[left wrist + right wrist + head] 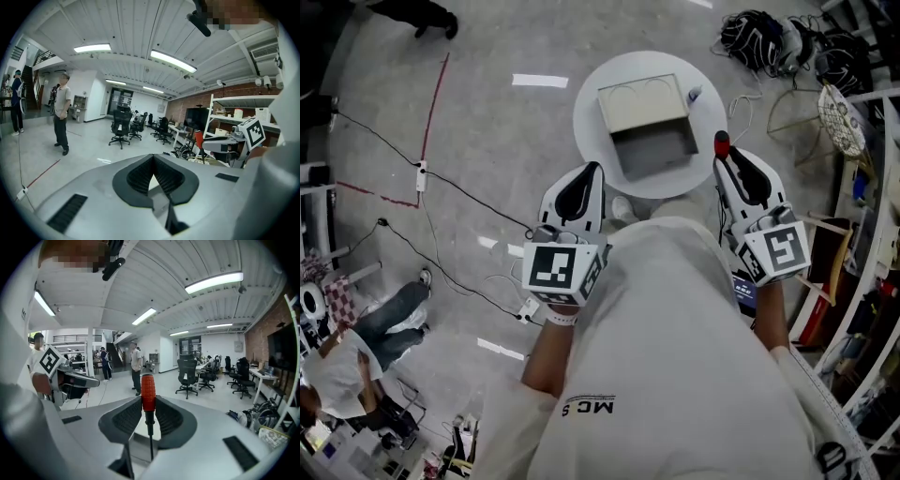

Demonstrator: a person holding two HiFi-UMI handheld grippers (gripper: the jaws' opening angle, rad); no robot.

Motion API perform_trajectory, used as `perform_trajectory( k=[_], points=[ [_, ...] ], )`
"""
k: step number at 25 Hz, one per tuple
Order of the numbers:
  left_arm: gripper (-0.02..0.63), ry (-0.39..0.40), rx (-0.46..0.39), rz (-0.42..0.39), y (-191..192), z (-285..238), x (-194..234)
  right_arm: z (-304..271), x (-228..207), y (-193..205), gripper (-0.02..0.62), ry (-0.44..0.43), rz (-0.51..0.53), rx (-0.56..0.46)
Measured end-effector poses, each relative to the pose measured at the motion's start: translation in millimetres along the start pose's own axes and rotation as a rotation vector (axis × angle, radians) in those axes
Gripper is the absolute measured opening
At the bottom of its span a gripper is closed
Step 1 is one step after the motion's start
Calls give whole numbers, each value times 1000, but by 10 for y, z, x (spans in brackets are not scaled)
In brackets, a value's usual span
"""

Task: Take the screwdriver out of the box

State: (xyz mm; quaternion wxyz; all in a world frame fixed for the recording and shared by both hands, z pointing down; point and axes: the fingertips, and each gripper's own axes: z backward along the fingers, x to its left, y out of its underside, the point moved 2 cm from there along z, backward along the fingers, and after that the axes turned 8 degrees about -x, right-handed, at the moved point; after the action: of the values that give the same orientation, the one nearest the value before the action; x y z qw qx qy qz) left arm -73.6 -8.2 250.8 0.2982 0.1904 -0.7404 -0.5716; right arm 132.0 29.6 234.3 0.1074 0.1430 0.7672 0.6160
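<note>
**Screwdriver clear of the box, clamped in the right gripper**

The screwdriver [148,393] has a ribbed red handle and a thin dark shaft. The right gripper [148,401] has its 2 jaws closed on the handle, which sticks out past the jaw tips, while the shaft runs back between the black ridged pads [125,416] toward the camera. The tool is held up in the air, beside the round white table [598,141] and apart from the box [642,106], which sits on that table with its lid tipped back and its grey tray open.

The left gripper [153,157] has its jaws together at the tips with nothing between them.

Only the head view shows the box and table; there just the red end of the handle [722,143] pokes out of the right gripper [727,161], and the shaft is hidden. Both gripper views look across an office with ceiling lights and black chairs [188,374]. The left gripper view also catches the right gripper [225,143] with the red handle [199,139] from the side
</note>
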Motion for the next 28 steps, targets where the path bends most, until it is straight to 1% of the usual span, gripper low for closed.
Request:
perform_trajectory(
  k=[9, 20, 28],
  points=[
    [9, 5, -1, 3, 16, 5, 1, -29, -17, 14, 144, 13, -10, -7],
    [9, 8, 12, 4, 46, 9, -20, -26, 4, 40, 144, 7, -22, 0],
    [9, 19, 3, 1, 6, 4, -60, -45, 23, -9, 144, -1, -24, -8]
  ],
)
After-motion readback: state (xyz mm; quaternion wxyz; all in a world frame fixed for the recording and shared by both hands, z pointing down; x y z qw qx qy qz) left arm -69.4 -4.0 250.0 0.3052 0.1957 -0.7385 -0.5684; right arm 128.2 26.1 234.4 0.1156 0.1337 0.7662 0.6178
